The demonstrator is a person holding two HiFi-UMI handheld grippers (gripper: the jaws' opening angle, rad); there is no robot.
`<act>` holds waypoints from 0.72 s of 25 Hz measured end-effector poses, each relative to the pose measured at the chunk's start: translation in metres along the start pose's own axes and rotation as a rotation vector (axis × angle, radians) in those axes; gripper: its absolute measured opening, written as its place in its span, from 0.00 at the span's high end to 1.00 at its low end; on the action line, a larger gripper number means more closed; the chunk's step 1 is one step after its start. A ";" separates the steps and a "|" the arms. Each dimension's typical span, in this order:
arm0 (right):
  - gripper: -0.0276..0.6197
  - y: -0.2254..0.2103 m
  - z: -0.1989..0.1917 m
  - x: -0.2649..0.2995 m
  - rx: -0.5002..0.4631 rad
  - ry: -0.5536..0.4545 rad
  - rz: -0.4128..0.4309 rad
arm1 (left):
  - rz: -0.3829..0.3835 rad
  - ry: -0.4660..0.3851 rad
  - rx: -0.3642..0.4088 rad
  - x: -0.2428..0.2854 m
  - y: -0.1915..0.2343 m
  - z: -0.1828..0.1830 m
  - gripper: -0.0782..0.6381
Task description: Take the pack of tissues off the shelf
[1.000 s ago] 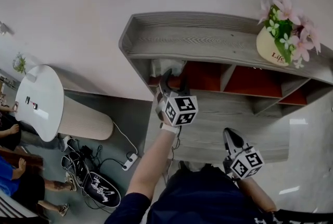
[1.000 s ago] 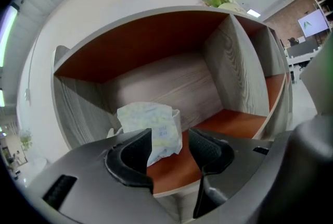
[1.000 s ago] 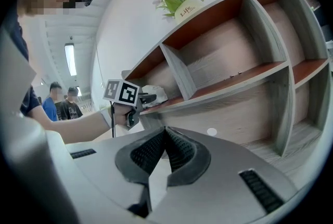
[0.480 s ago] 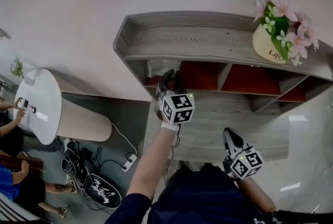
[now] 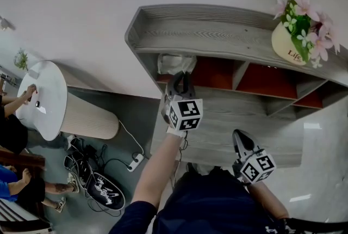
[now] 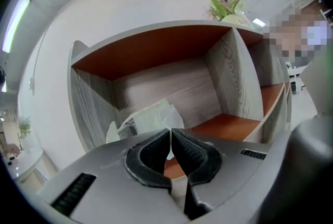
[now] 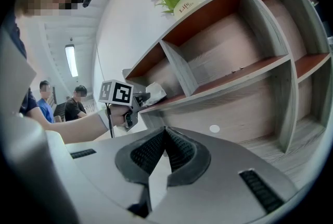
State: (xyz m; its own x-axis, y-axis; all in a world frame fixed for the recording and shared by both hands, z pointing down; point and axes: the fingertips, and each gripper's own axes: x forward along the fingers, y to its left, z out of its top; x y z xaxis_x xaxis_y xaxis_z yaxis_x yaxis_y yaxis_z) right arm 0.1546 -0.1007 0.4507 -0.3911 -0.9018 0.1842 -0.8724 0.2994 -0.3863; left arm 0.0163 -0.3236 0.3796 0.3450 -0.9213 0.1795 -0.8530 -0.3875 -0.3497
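Note:
The pack of tissues (image 5: 174, 63), white in a crinkled clear wrapper, lies in the leftmost compartment of the grey wooden shelf (image 5: 217, 37). My left gripper (image 5: 181, 77) reaches into that compartment. Its jaws are closing the last bit and pinch the near edge of the pack (image 6: 148, 116), with only a thin slit left between the pads (image 6: 151, 152). In the right gripper view the pack (image 7: 154, 91) sits at the tip of the left gripper (image 7: 143, 97). My right gripper (image 5: 240, 141) hangs low in front of the shelf, shut with nothing in it.
A pot of pink flowers (image 5: 298, 42) stands on the shelf top at the right. The other compartments have orange floors and show nothing in them. A round white table (image 5: 46, 99), cables with a power strip (image 5: 133, 165) and seated people (image 5: 16, 129) are at the left.
The left gripper's jaws, wide open a second ago, have closed on the pack's edge. The right gripper has stayed where it was.

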 end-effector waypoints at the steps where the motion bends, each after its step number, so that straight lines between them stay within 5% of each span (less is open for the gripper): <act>1: 0.95 0.001 0.000 0.001 -0.001 0.003 0.006 | -0.005 -0.012 0.004 -0.003 0.000 0.001 0.86; 18: 0.95 0.020 -0.006 0.013 -0.017 0.042 0.086 | -0.014 -0.176 0.109 -0.084 0.010 0.036 0.87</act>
State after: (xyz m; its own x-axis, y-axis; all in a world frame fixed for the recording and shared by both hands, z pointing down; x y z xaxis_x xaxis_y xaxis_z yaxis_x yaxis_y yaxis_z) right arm 0.1302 -0.1044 0.4510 -0.4759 -0.8590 0.1886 -0.8400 0.3804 -0.3870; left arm -0.0071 -0.2510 0.3278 0.4281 -0.9034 0.0252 -0.8034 -0.3931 -0.4472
